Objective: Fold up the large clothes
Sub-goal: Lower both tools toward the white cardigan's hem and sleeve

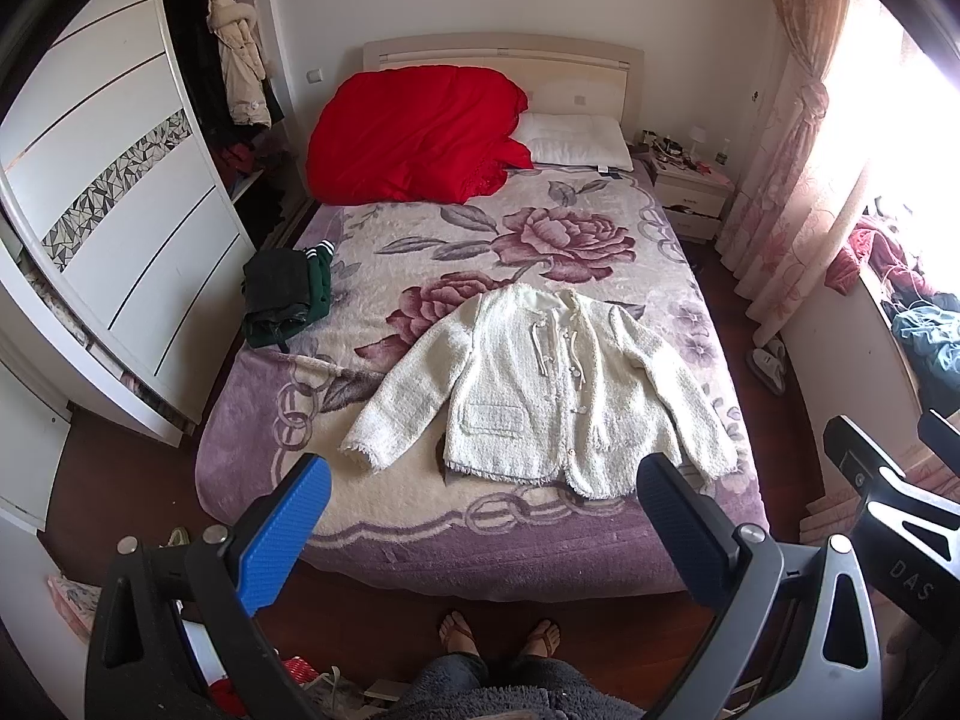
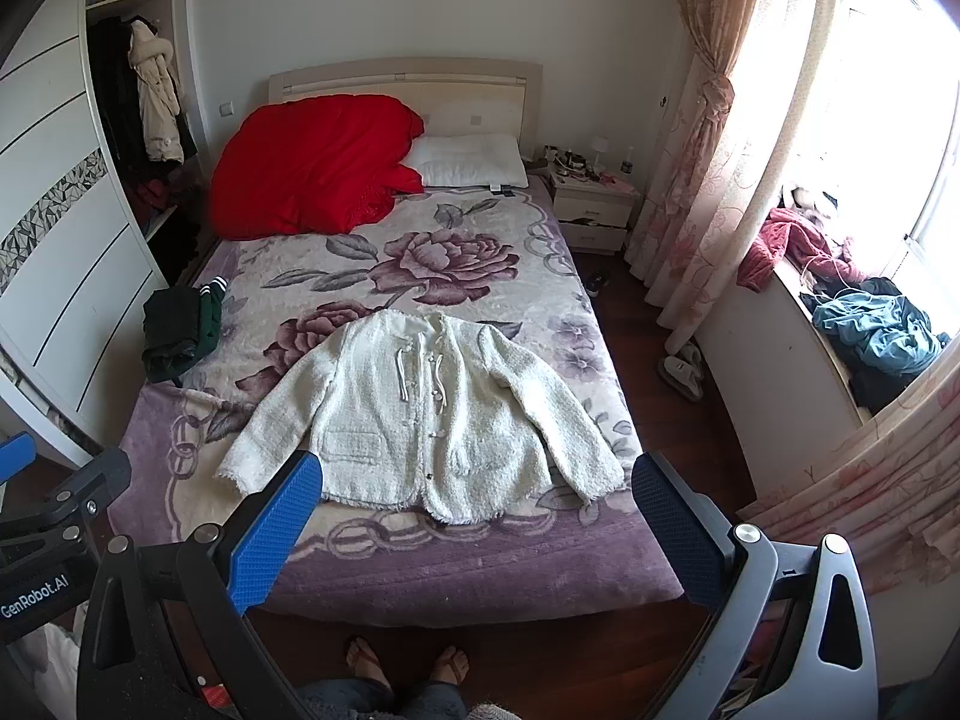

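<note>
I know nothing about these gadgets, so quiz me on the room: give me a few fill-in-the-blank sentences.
1. The white jacket lies spread flat on the ____.
2. The quilt bunched beside the white pillow is ____ in colour.
3. The left claw and right claw both have their jaws ____.
4. The dark folded clothes sit near the bed's ____ edge.

Missing words: bed; red; open; left

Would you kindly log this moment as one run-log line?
phase: pre-grasp | white jacket: flat, unfolded on bed | left gripper: open, empty | right gripper: open, empty | folded dark clothes: bed's left edge
</note>
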The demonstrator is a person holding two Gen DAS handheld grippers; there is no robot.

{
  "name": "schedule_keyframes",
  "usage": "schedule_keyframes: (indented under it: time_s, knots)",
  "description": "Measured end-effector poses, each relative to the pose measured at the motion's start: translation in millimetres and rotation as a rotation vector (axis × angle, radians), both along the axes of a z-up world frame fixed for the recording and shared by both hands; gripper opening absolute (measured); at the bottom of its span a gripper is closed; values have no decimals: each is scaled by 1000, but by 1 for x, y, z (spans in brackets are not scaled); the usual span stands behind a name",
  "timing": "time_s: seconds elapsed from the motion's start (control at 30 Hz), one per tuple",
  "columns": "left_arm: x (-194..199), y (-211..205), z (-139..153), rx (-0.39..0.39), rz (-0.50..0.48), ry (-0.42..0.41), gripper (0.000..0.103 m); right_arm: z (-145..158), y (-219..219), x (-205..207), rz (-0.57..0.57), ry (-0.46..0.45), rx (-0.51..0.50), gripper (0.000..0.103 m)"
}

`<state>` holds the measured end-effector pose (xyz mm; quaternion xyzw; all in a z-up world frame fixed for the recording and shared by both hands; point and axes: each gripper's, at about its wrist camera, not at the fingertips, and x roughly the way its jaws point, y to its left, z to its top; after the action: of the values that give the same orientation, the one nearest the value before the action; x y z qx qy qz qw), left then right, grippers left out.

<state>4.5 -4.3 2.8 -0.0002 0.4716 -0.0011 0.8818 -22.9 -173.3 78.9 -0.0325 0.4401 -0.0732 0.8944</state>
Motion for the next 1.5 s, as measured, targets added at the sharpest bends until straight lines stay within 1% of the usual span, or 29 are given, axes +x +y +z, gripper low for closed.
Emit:
schedule_keyframes:
  time_s: [0.03, 0.1, 0.13, 0.23, 0.27, 0.3, 0.37, 0.43, 0.5, 0.53, 0.6, 0.63, 0.67, 0.77, 0.87, 1.0, 1.03, 1.07, 1.17, 1.23, 1.27, 1.3, 1.33, 1.37, 1.43, 1.47, 1.5]
  knots:
    - [0, 0, 0, 0, 1, 0, 103, -3, -1, 0, 0, 0, -1, 103]
    - [-1, 0, 0, 0, 0, -2, 103, 3, 1, 0, 0, 0, 0, 103]
    - [-1, 0, 0, 0, 1, -2, 103, -3, -1, -1, 1, -1, 0, 103]
    - [0, -1, 0, -1, 0, 0, 103, -3, -2, -1, 1, 0, 0, 103]
    - [-1, 0, 0, 0, -1, -1, 103, 2, 0, -1, -1, 0, -1, 103]
    - [-1, 0, 0, 0, -1, -1, 103, -3, -3, -1, 0, -1, 1, 103]
    - [2, 5, 6, -5, -2, 1, 103, -3, -3, -1, 0, -1, 2, 103]
    - [6, 5, 8, -6, -2, -16, 103, -2, -1, -1, -3, 0, 8, 103]
    - [20, 6, 2, 3, 2, -35, 103, 0, 0, 2, -14, 0, 25, 103]
    - [28, 7, -3, -8, 1, -46, 103, -1, 0, 5, -21, -3, 32, 103]
    - [47, 9, -13, 7, 4, -71, 103, -12, -5, 18, -56, -6, 61, 103]
    - [73, 24, -13, 24, 3, -86, 103, -27, -6, 26, -77, -1, 74, 103]
    - [84, 24, -22, 40, -1, -102, 103, -44, -11, 36, -107, 10, 85, 103]
    - [109, 22, -60, 81, -17, -100, 103, -97, -39, 66, -202, 61, 102, 103]
    - [143, 12, -107, 106, -25, -46, 103, -156, -75, 92, -288, 129, 130, 103]
    - [180, -3, -169, 119, 1, 20, 103, -236, -136, 115, -390, 199, 213, 102]
    - [186, -7, -184, 133, 10, 37, 103, -257, -153, 119, -417, 209, 233, 102]
    - [200, -15, -205, 150, 21, 64, 103, -280, -174, 125, -450, 227, 246, 101]
    - [222, -32, -252, 183, 43, 129, 103, -350, -231, 148, -533, 280, 281, 101]
    - [239, -43, -287, 193, 72, 180, 103, -407, -279, 164, -584, 313, 332, 97]
    - [250, -52, -311, 207, 91, 214, 103, -428, -295, 171, -601, 325, 356, 89]
    - [256, -56, -327, 211, 103, 234, 103, -460, -318, 180, -632, 349, 389, 78]
    - [262, -61, -344, 210, 114, 255, 103, -489, -338, 185, -664, 377, 420, 73]
    - [268, -67, -363, 208, 123, 276, 103, -518, -361, 189, -705, 401, 463, 70]
    - [279, -79, -400, 215, 138, 319, 103, -573, -408, 192, -803, 394, 549, 71]
    - [283, -85, -418, 215, 142, 343, 103, -589, -422, 191, -833, 391, 574, 73]
    - [288, -90, -437, 219, 143, 370, 103, -616, -441, 188, -877, 399, 620, 79]
